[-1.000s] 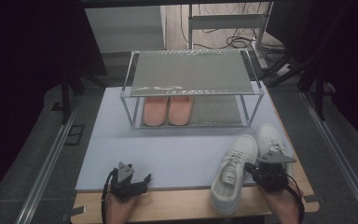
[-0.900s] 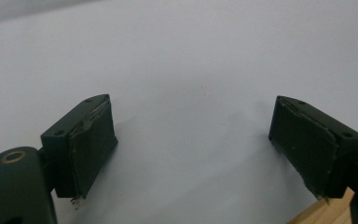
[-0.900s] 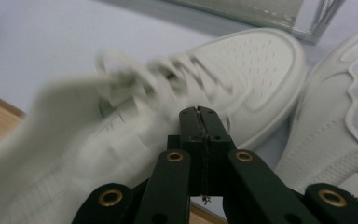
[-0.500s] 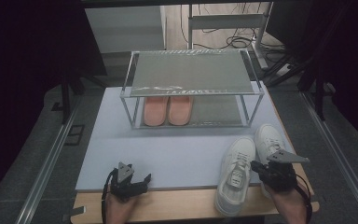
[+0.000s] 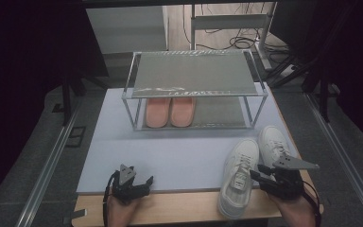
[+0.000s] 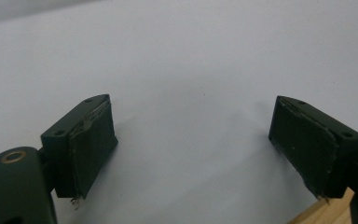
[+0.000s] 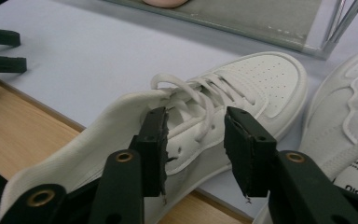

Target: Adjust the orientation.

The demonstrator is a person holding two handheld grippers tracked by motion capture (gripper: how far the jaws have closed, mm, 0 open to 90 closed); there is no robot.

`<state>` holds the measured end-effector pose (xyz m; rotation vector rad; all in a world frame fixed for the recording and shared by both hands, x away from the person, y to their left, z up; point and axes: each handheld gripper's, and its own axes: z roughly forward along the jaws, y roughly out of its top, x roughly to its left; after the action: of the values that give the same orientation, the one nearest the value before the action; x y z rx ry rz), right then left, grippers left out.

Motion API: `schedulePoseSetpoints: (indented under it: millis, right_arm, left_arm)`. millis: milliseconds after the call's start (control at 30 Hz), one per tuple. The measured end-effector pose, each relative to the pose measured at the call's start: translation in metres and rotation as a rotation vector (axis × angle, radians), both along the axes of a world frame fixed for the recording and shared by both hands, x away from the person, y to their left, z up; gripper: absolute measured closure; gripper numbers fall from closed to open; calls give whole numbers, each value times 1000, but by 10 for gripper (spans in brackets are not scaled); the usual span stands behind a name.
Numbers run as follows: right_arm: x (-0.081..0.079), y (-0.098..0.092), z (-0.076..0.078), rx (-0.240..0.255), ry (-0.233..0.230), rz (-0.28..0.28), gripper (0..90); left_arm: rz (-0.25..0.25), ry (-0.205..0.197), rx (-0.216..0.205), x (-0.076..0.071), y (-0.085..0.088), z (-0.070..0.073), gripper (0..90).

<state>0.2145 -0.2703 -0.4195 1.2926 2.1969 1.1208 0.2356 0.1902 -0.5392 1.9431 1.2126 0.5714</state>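
At the near right corner of the worktop (image 5: 189, 156), the right claw (image 7: 196, 140) had just been opening — its jaws stood partly apart astride the collar of the left white sneaker (image 5: 238, 175), one inside, one outside, pads no longer pressing. The other white sneaker (image 5: 272, 144) lay just beside it. The left claw (image 5: 132, 184) rested wide open and empty at the near edge — well apart.
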Motion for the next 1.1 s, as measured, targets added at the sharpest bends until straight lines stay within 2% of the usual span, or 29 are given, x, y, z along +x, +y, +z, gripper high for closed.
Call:
schedulePoseSetpoints:
  millis: [67,167,300,467,633,733,900,1100]
  right_arm:
    - [-2,0,0,8,-2,-5,552]
    - [-5,2,-3,30,19,14,517]
    - [-6,8,-12,6,41,26,500]
    - [-9,12,-22,-31,63,12,495]
    - [-10,8,-25,12,79,-6,565]
    - [-9,8,-26,28,81,-14,637]
    - [-3,7,-28,34,63,-27,721]
    - [9,16,-28,23,57,-9,737]
  left_arm:
    - [0,0,0,0,0,0,139]
    - [0,0,0,0,0,0,139]
    - [1,0,0,0,0,0,140]
    - [1,-1,-1,0,0,0,140]
    - [1,-1,-1,0,0,0,140]
    - [2,-1,-1,0,0,0,139]
    - [2,-1,-1,0,0,0,139]
    - [2,-1,-1,0,0,0,139]
